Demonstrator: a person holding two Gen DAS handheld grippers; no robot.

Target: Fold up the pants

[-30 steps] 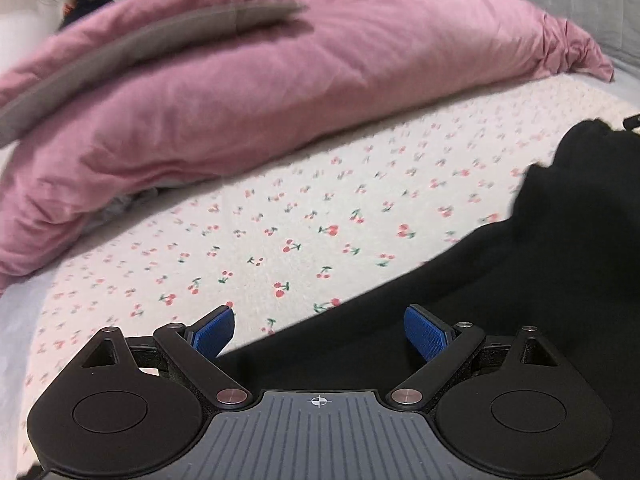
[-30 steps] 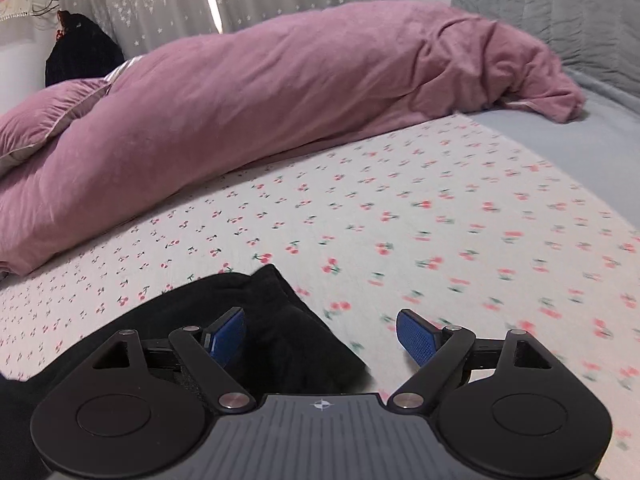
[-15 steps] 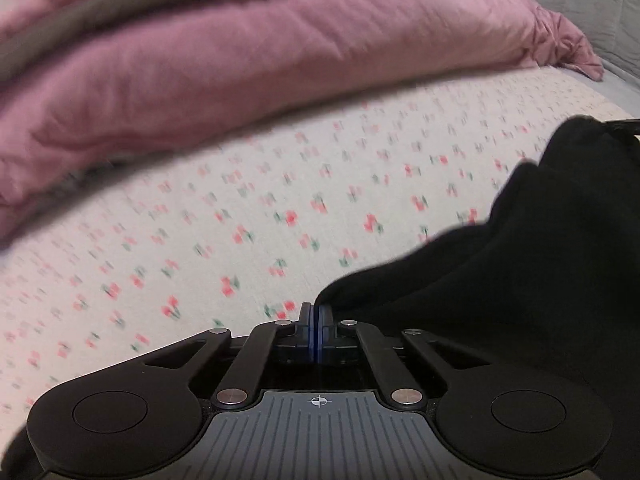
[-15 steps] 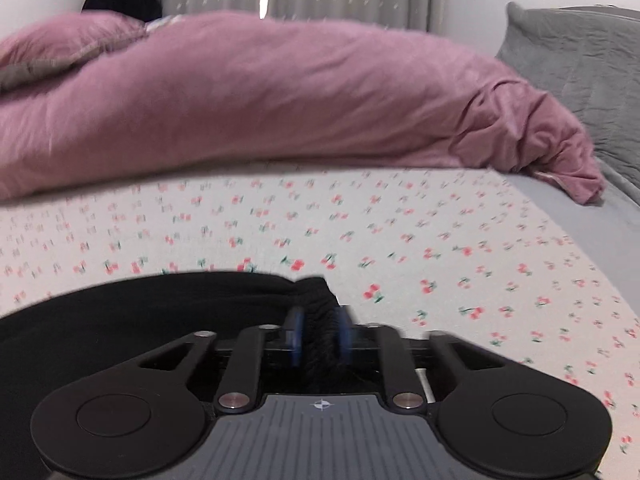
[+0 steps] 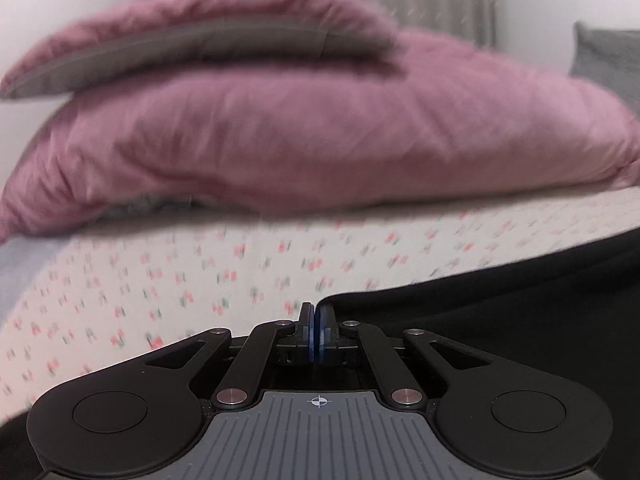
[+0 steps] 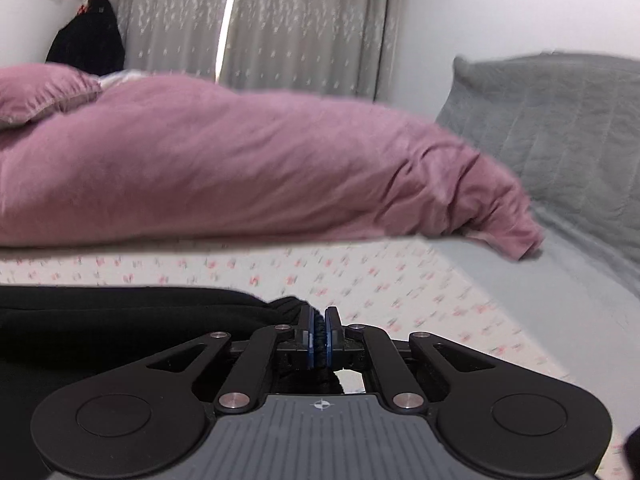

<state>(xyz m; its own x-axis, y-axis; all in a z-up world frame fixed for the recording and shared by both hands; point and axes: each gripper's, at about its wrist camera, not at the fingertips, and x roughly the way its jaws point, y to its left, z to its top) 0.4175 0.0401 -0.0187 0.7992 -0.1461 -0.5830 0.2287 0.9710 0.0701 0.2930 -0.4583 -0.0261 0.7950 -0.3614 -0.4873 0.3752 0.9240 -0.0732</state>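
The black pants lie on a cherry-print bed sheet and stretch to the right of my left gripper. Its blue pads are pressed together on a thin edge of the black fabric at the cloth's left end. In the right wrist view the pants spread to the left, and my right gripper is shut on a bunched black corner that shows between its blue pads. Both grippers sit low over the sheet.
A pink duvet is heaped across the far side of the bed, also in the right wrist view. A grey quilted pillow lies at the right. Curtains and a dark hanging garment stand behind.
Both grippers were open a second ago and have closed on the pants' edges. Since then both have tilted up and moved, and the view is blurred with motion.
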